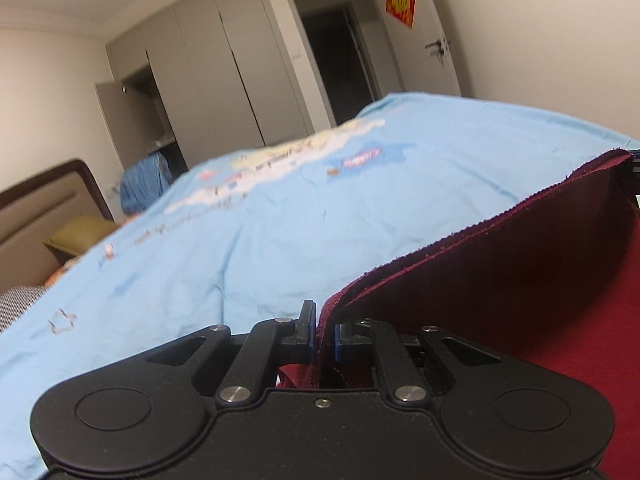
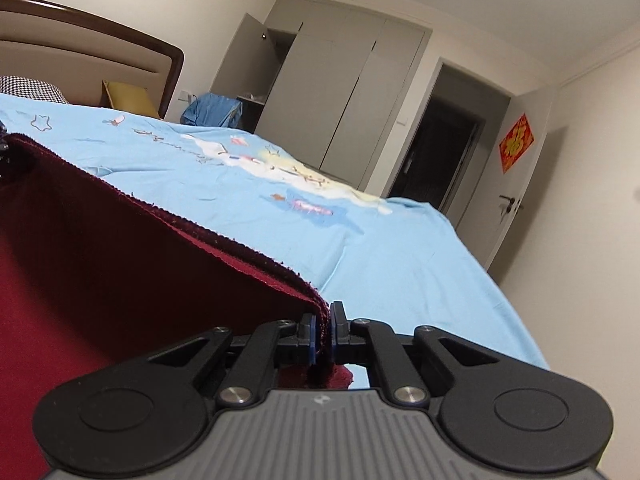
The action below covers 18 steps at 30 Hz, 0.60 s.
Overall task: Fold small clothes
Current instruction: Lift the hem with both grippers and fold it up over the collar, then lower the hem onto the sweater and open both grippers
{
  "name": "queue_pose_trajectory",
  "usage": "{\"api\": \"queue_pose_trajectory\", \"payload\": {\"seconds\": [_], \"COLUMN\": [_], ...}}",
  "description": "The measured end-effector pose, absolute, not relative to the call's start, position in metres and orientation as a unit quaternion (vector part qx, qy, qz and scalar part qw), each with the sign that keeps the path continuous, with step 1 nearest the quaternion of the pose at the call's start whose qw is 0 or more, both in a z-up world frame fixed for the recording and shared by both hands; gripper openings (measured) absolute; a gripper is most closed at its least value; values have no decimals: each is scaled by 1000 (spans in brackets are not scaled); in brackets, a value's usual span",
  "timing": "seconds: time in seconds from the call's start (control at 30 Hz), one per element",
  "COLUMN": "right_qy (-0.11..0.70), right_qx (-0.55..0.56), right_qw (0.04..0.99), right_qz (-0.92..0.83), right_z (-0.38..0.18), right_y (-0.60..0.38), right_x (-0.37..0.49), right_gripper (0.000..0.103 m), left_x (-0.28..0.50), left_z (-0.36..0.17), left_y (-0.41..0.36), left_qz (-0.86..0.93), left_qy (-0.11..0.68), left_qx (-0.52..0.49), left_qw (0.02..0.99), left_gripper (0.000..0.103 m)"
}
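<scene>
Now my left tool [image 1: 323, 334] and right tool [image 2: 322, 334] each pinch the dark red garment's [image 1: 500, 280] hem, lifted over the blue bedspread [image 1: 280, 248]; folding seems barely begun.

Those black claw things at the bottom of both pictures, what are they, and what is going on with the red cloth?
Each claw is a two-finger gripper that a person carries by hand, with a camera behind it looking forward along its fingers. One picture comes from the left gripper, the other from the right gripper. Both are shut on the edge of one dark red garment, which stretches between them above a bed with a light blue printed bedsheet. Beyond the bed stands a grey wardrobe with one door open.
</scene>
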State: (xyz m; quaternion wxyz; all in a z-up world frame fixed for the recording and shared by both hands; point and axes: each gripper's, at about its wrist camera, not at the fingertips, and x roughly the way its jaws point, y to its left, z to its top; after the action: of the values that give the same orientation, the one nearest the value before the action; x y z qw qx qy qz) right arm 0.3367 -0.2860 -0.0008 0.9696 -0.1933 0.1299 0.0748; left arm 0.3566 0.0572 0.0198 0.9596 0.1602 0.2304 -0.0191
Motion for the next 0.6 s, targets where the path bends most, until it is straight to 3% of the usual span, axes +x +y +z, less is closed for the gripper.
{"api": "queue_pose_trajectory", "payload": {"seconds": [0.33,0.47,0.5,0.6], "right_qy": [167,170,171,170], "right_qx": [-190,-190,-191,-191], "right_qw": [964,963,962,963], "right_qz": [87,92,92,91], "right_z": [-43,-48,-48,-40], "right_y": [-293,-293,-294,-292], "right_x": [405,410,409,413], "right_gripper": [8,9,10,28], "left_x": [400,405,405,403], "left_z": [-9,-12,-12,-11], "left_y": [64,65,65,65], "left_qz": [-37,-37,-38,-33], "left_qy": [276,280,282,278], "left_qx": [130,126,125,124], "left_qw": [952,951,951,952], "left_gripper": [9,16,20,63]}}
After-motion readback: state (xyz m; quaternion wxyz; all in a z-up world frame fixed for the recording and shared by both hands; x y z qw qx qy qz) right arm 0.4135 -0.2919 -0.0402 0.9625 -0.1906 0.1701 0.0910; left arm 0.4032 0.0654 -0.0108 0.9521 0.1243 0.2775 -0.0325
